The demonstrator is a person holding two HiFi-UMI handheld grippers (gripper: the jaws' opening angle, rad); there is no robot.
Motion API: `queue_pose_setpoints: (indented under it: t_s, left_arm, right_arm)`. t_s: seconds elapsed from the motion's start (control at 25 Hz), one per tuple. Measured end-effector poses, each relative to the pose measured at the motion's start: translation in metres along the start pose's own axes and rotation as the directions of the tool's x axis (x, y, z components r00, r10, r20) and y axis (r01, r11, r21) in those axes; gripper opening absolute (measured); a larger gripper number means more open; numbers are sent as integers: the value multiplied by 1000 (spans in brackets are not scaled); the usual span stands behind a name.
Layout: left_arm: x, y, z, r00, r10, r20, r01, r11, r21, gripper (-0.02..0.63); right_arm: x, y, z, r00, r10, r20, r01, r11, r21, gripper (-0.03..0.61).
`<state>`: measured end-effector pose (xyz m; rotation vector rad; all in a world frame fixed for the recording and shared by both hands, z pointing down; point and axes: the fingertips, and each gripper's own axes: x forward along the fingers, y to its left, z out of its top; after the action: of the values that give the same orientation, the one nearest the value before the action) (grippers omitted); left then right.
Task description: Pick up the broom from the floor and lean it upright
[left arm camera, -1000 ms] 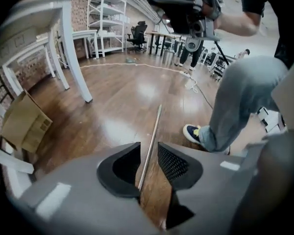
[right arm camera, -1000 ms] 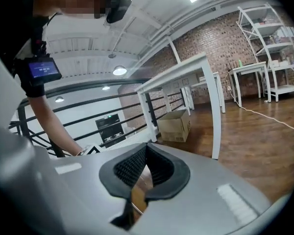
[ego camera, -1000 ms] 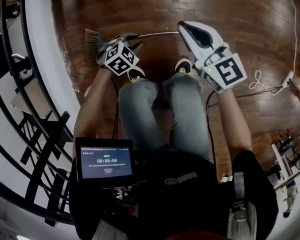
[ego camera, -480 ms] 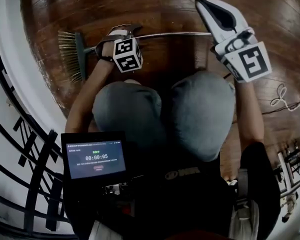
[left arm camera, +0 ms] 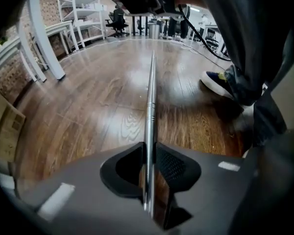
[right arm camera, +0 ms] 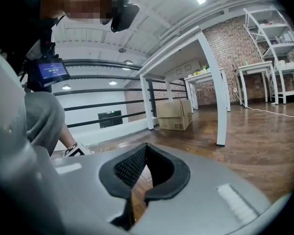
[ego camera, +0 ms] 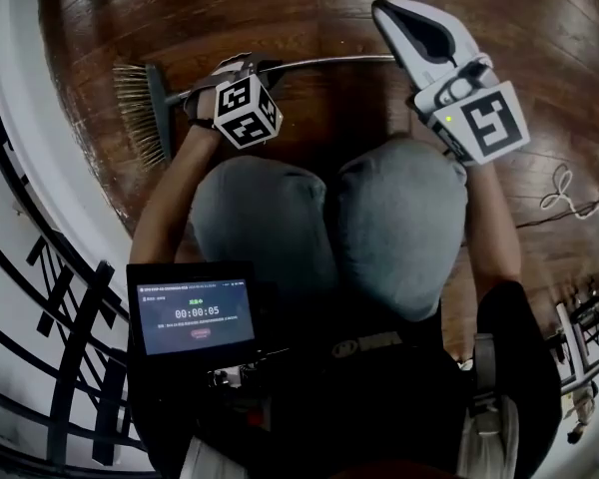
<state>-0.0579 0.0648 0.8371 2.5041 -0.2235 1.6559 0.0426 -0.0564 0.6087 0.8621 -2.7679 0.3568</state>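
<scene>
Broom [ego camera: 309, 64] is lying flat on the wooden floor [ego camera: 329, 8], bristles [ego camera: 135, 113] toward the floor's left edge by the railing [ego camera: 40, 168]. Left gripper [ego camera: 248, 66] is closing on the metal handle [left arm camera: 150, 82] just beside the head, pads pretty much on it. Right gripper [ego camera: 384, 10] hangs over the handle further along, clamped tight on nothing. My worry: that thin, slick tube could spin or slide in a single grip so near the head, and the long free end would drag or swing.
</scene>
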Motion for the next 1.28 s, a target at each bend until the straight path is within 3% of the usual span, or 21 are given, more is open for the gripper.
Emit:
queue_pose_setpoints:
  t_s: [0.16, 0.28, 0.36, 0.44, 0.52, 0.72, 0.76, 0.8, 0.92, 1.0, 1.04, 1.08, 1.12, 1.2, 1.28]
  left_arm:
    - [-43, 44, 18, 982, 134, 132, -118, 985, -123, 97]
    - [-88, 83, 33, 935, 264, 236, -205, 947, -246, 97]
    - [-116, 105, 42, 891, 335, 305, -234, 917, -325, 97]
    - [-136, 119, 52, 848, 383, 366, -238, 893, -383, 97]
    - [-147, 126, 60, 821, 406, 402, -234, 881, -412, 97]
    - [-160, 127, 77, 782, 429, 453, -223, 871, -439, 97]
    - [-167, 130, 77, 766, 444, 465, -220, 861, -459, 97]
    - [-174, 135, 77, 753, 459, 472, -217, 850, -480, 97]
    - [-192, 144, 84, 735, 493, 466, -235, 829, -507, 97]
    - [-203, 145, 86, 722, 508, 470, -216, 811, -544, 97]
    - [-209, 145, 85, 716, 513, 473, -193, 797, -573, 97]
    - [-216, 143, 85, 711, 516, 477, -167, 784, -598, 97]
    - [-224, 140, 86, 709, 516, 482, -146, 775, -615, 97]
    - [-239, 135, 92, 710, 511, 484, -127, 770, -626, 95]
    - [-252, 130, 102, 715, 502, 487, -112, 770, -629, 95]
  right_arm:
    - [-4, 4, 7, 999, -6, 32, 6, 1000, -10, 2]
    - [-12, -1, 23, 995, -17, 94, 18, 1000, -16, 2]
    - [-16, -16, 32, 984, -48, 172, 38, 997, 60, 17]
    - [-14, -35, 35, 969, -67, 240, 21, 982, 187, 343]
    - [-9, -49, 44, 950, -84, 299, -1, 962, 272, 347]
    - [21, -73, 92, 900, -103, 424, -57, 936, 348, 293]
    - [27, -78, 106, 889, -106, 446, -62, 936, 346, 93]
    - [31, -81, 122, 881, -104, 462, -61, 943, 327, -2]
    - [42, -75, 163, 896, -90, 434, -7, 977, 215, 0]
    - [44, -72, 181, 913, -133, 386, 59, 978, 198, 5]
    - [41, -74, 185, 913, -174, 370, 90, 969, 232, 47]
    - [37, -76, 187, 908, -211, 362, 108, 952, 285, 152]
    - [35, -78, 187, 906, -231, 355, 106, 935, 338, 217]
    - [44, -69, 193, 921, -179, 345, 37, 924, 381, 265]
    - [57, -44, 213, 933, -49, 357, -91, 927, 365, 305]
